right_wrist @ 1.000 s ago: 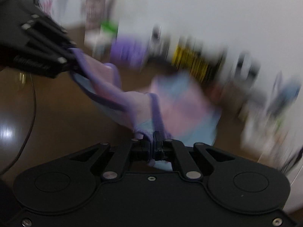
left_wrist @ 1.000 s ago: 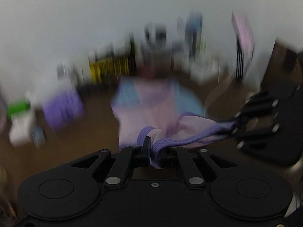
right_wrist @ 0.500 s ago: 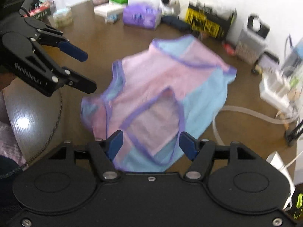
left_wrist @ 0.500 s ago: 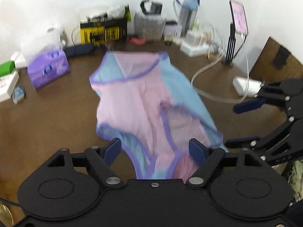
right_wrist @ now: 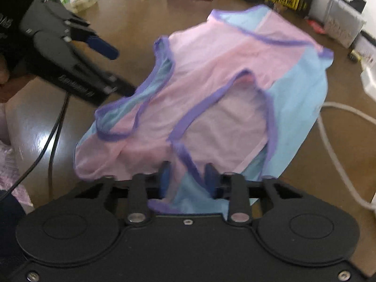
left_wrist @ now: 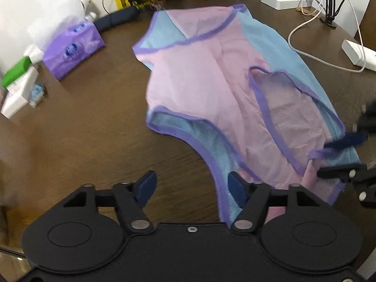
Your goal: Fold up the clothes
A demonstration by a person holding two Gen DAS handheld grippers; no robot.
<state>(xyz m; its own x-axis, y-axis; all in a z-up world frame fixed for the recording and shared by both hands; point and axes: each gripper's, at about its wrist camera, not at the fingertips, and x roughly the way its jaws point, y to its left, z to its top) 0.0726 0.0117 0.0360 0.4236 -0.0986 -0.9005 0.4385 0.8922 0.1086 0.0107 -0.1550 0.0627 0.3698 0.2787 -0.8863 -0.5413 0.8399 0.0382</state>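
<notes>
The pink-and-blue top [left_wrist: 211,75] lies spread across the table's [left_wrist: 82,129] middle, hem toward the near edge; left gripper [left_wrist: 191,188] gapes empty, right gripper [right_wrist: 188,178] straddles the hem, jaws apart, seemingly ready to grasp for folding

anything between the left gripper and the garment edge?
Nothing visible. The left gripper is open over bare table, and the garment hem lies right at its right finger. The tissue pack sits well off.
</notes>
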